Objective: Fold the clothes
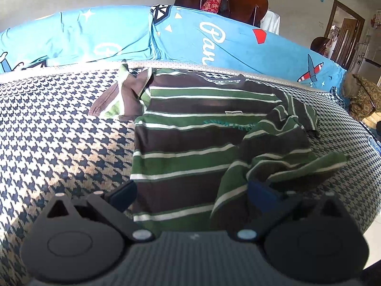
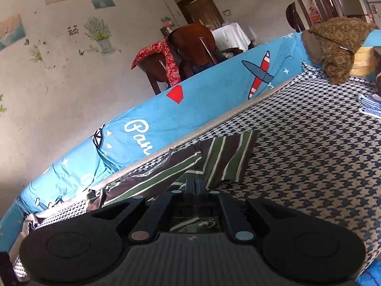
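On the houndstooth cover (image 1: pixel 59 131) a striped shirt (image 1: pixel 190 143) in green, brown and white lies spread, its far edge close to the blue printed sheet (image 1: pixel 95 38) along the back. One sleeve (image 1: pixel 119 97) is bunched at the shirt's left. The left gripper (image 1: pixel 190 194) sits at the shirt's near hem with its jaws wide apart, holding nothing; the left finger (image 1: pixel 121 196) rests over the cover just beside the hem, the right finger (image 1: pixel 259 193) is at a rumpled fold on the shirt's right side. In the right wrist view the right gripper (image 2: pixel 195 187) has its fingers pressed together, pinching the shirt's fabric, with the other sleeve (image 2: pixel 228 157) just beyond it.
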The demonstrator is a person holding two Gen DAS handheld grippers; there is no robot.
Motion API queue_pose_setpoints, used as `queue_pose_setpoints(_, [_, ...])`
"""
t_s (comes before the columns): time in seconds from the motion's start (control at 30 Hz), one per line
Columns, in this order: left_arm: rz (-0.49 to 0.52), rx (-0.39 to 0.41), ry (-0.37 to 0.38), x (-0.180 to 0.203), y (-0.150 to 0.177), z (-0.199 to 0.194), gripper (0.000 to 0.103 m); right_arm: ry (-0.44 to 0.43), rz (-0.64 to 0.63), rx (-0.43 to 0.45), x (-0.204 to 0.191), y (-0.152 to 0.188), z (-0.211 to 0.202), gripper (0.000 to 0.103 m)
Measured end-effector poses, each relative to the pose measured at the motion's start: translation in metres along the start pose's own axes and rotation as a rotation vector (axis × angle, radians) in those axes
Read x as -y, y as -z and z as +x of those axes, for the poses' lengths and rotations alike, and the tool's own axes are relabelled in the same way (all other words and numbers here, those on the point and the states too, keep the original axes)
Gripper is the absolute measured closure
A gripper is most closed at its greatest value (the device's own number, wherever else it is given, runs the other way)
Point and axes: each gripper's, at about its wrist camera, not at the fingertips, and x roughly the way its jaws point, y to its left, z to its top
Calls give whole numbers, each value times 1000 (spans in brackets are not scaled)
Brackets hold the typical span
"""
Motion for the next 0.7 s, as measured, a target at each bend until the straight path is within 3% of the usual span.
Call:
queue_pose_setpoints(0.3, [-16,-27,-17,-5,13,-6,0,79,-149,-161,1,20,17,95])
queue_pose_setpoints(0.4, [-15,-34,-21,-5,16,-5,0,89,-193,-214,1,27,24,82])
queue_pose_setpoints(0.43, [-15,-35,-22,-5,16,-5,0,74,-203,-231,0,29,27,71])
queue_pose_setpoints(0.6, [-29,-40,-24,-8,15,-4,0,32,-311,-301,-9,40,42,42])
queue_pose_setpoints(0.7, [-41,-47,-21,-9,15,-4,0,32,-393,-351,-15,46,57,39])
